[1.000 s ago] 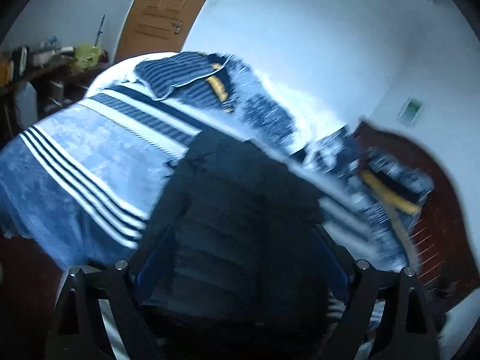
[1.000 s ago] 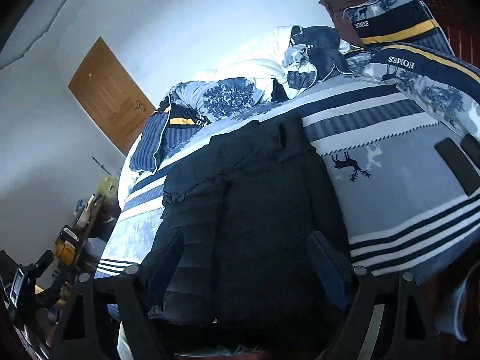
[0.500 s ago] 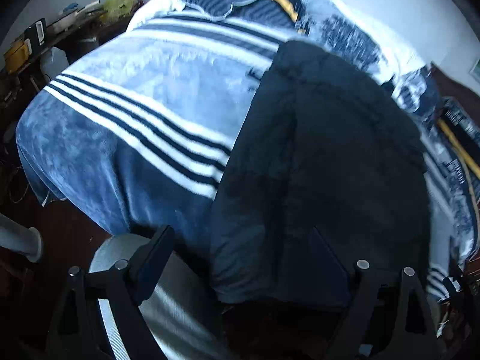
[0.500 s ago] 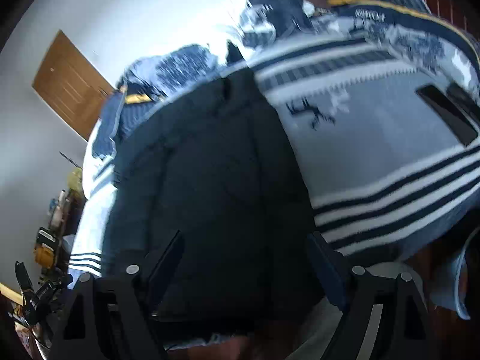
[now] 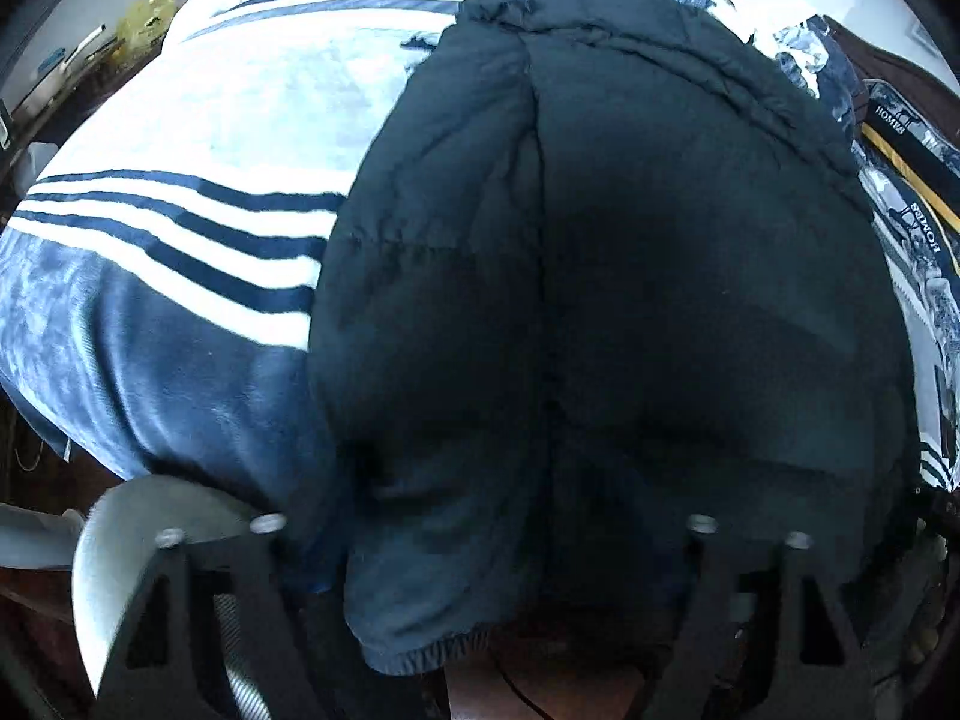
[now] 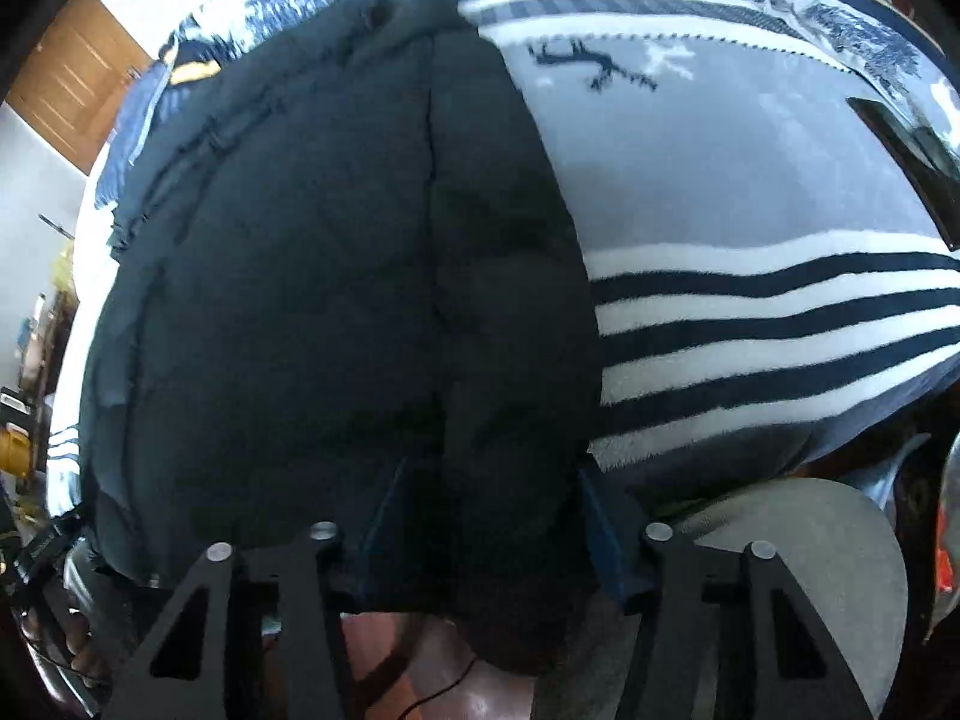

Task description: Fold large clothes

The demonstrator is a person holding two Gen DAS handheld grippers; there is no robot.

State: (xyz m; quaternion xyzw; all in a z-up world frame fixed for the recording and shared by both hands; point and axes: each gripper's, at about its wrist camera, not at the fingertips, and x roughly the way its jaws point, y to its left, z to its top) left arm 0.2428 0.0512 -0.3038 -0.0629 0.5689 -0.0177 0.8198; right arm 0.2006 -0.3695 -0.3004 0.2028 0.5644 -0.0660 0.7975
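Note:
A black puffer jacket [image 5: 600,240] lies lengthwise on a bed, its hem hanging over the near edge. In the right wrist view the same jacket [image 6: 330,270] fills the left half. My left gripper [image 5: 480,546] points steeply down at the hem's left part. Its jaws are closing, and puffy fabric bulges between them and hides the pads. My right gripper [image 6: 495,525] is at the hem's right corner. Its jaws are closing too, and its blue pads [image 6: 606,540] touch the fabric on both sides.
The bed carries a blue and white striped blanket [image 5: 180,210], also seen on the right [image 6: 750,330]. Patterned pillows [image 5: 912,204] lie at the far end. A flat dark object [image 6: 900,144] rests on the blanket. A grey rounded shape [image 6: 810,540] and red-brown floor [image 5: 540,678] lie below the edge.
Both grippers have dropped and tipped downward from above the bed to the jacket's near hem. Their jaws have narrowed, and the hem now sits between the fingers.

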